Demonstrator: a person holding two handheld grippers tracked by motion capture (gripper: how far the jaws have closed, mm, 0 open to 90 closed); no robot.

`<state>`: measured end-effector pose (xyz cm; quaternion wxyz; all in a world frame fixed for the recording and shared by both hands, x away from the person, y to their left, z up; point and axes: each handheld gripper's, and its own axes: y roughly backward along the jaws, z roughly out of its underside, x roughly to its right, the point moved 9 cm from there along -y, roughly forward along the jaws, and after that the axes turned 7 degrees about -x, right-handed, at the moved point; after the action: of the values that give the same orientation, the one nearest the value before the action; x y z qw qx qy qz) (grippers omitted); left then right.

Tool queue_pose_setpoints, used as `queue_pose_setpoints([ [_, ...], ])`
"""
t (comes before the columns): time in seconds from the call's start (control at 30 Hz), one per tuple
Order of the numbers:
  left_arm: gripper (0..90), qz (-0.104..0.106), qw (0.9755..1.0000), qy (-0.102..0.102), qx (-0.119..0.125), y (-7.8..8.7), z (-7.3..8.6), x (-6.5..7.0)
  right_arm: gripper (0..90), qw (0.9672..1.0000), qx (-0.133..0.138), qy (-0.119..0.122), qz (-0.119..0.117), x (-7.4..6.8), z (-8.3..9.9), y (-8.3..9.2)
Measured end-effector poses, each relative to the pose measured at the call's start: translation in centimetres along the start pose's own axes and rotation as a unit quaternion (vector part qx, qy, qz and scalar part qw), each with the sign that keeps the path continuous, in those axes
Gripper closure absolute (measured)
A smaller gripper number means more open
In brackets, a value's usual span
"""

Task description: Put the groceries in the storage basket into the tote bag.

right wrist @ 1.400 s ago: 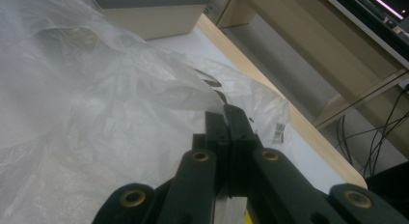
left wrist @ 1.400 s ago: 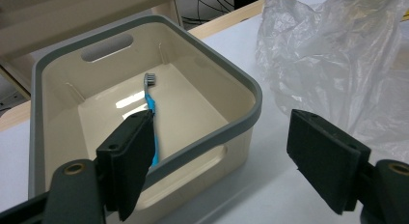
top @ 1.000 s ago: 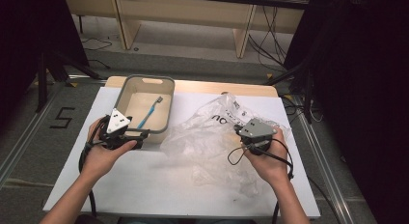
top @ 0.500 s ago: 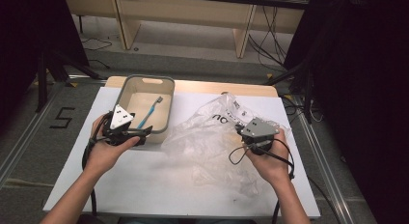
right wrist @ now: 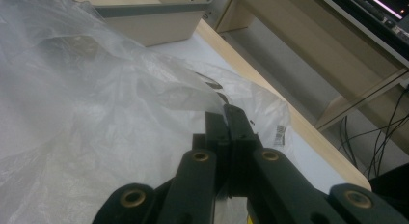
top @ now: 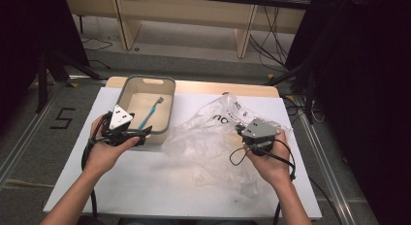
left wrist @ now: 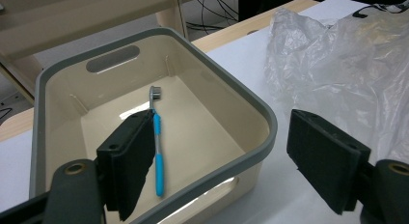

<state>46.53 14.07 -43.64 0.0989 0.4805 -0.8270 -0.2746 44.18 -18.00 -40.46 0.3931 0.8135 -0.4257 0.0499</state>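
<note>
the right claw (right wrist: 226,115) is pinching the plastic bag (top: 213,137) at its edge, mid-right; light, limp, slippery. the left claw (left wrist: 217,156) is gaping open over the bin (left wrist: 270,125), lower left.

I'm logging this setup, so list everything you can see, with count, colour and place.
bin: one, beige with grey rim, far left of the table.
toothbrush: one, blue handle, lying inside the bin.
plastic bag: one, clear, crumpled, middle to right of the table.
table: one, white top with a wooden far edge.
shelving: one, light wood, on the floor beyond the table.
left gripper: one, black fingers open, at the bin's near wall.
right gripper: one, black fingers shut on the plastic bag's edge.
hands: two, one on each gripper.
</note>
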Motion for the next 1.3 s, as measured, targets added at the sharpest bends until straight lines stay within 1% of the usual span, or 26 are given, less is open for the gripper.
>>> queue_pose_setpoints([
  [0.23, 25.3, 0.005, 1.0, 0.003, -0.003, -0.5, -0.1, 0.0, 90.0, 1.0, 0.002, -0.006, -0.001, 0.2, 0.0, -0.1],
  [0.3, 25.3, 0.006, 1.0, 0.0, -0.002, -0.5, -0.1, 0.1, 90.0, 1.0, 0.003, -0.006, 0.0, 0.3, 0.0, 0.0],
  [0.37, 25.3, 0.005, 1.0, -0.002, -0.003, -0.5, -0.2, 0.0, 90.0, 1.0, 0.002, -0.008, -0.001, 0.4, 0.0, 0.0],
  [0.53, 25.3, 0.001, 1.0, 0.0, -0.003, -0.4, -0.3, 0.1, 90.0, 1.0, 0.002, -0.008, -0.002, 0.3, 0.0, 0.0],
  [0.57, 25.3, 0.0, 1.0, -0.001, -0.004, -0.3, -0.3, 0.1, 90.0, 1.0, 0.003, -0.005, -0.003, 0.2, 0.0, 0.0],
  [0.73, 25.2, -0.002, 1.0, 0.004, -0.006, -0.4, -0.5, -0.1, 90.0, 1.0, 0.005, -0.007, -0.004, 0.1, 0.0, 0.1],
  [0.93, 25.2, 0.001, 0.9999, 0.01, -0.006, -0.6, -0.6, -0.2, 90.0, 1.0, 0.004, -0.003, -0.005, 0.0, -0.1, 0.0],
  [1.13, 25.2, 0.0, 0.9999, 0.011, -0.007, -0.7, -0.6, -0.3, 90.0, 1.0, 0.004, -0.003, -0.005, 0.0, -0.1, 0.1],
  [1.3, 25.1, -0.001, 0.9998, 0.015, -0.01, -1.0, -1.0, -0.7, 90.0, 1.0, 0.004, -0.003, -0.006, 0.0, -0.1, 0.0],
])
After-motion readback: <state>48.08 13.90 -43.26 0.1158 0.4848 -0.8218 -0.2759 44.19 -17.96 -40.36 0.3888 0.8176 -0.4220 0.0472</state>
